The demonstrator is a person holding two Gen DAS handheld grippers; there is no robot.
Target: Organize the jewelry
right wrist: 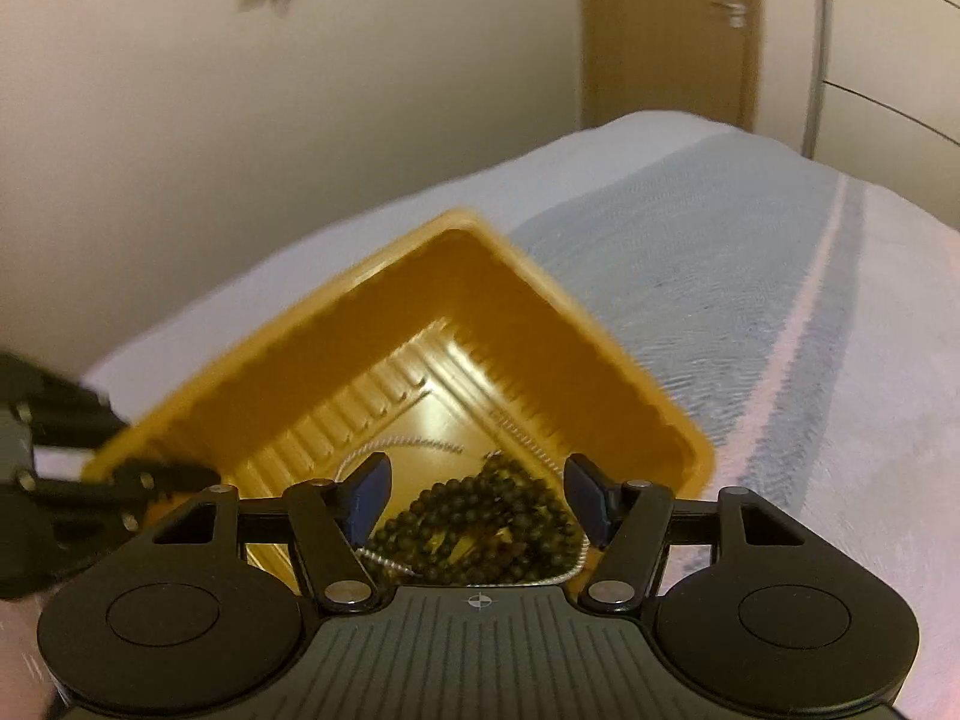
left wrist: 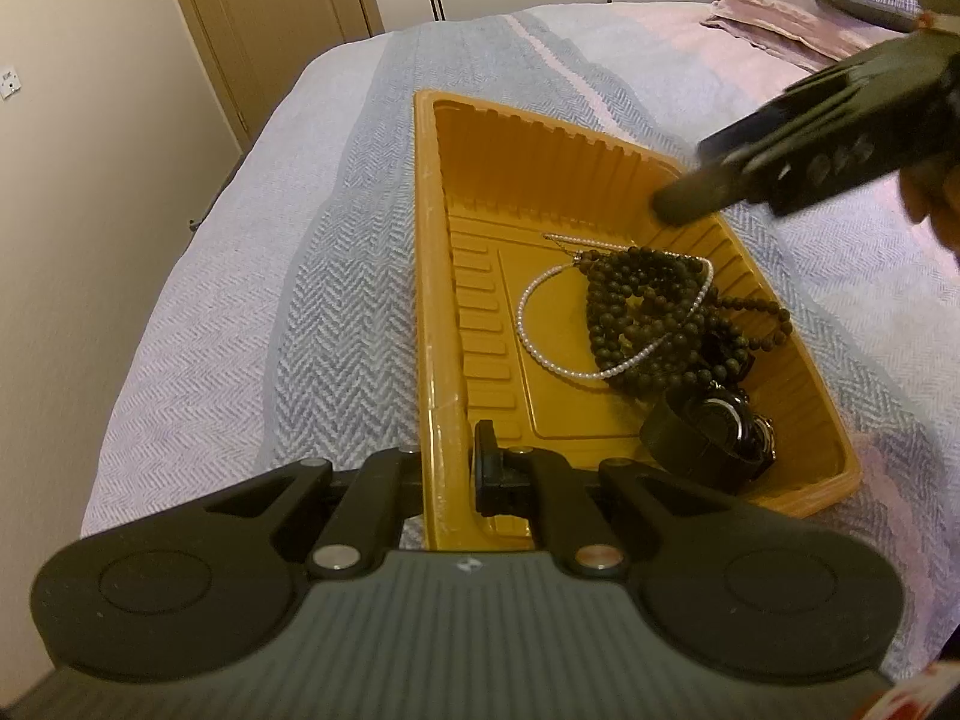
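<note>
A yellow plastic tray [left wrist: 432,276] lies on the bed. In it are a dark bead necklace [left wrist: 654,312], a white pearl necklace [left wrist: 540,354] and a black watch [left wrist: 714,432]. My left gripper [left wrist: 447,468] is shut on the tray's near left rim. My right gripper [right wrist: 477,492] is open and empty, hovering above the dark beads [right wrist: 480,516] in the tray [right wrist: 630,360]. It shows blurred in the left wrist view [left wrist: 696,192] over the tray's far right corner. The left gripper [right wrist: 150,480] shows at the tray's edge in the right wrist view.
The bed has a light blue and pink herringbone cover [left wrist: 300,300]. Pillows [left wrist: 780,18] lie at the far right. A wall and a wooden door [left wrist: 270,12] stand beyond the bed's left edge.
</note>
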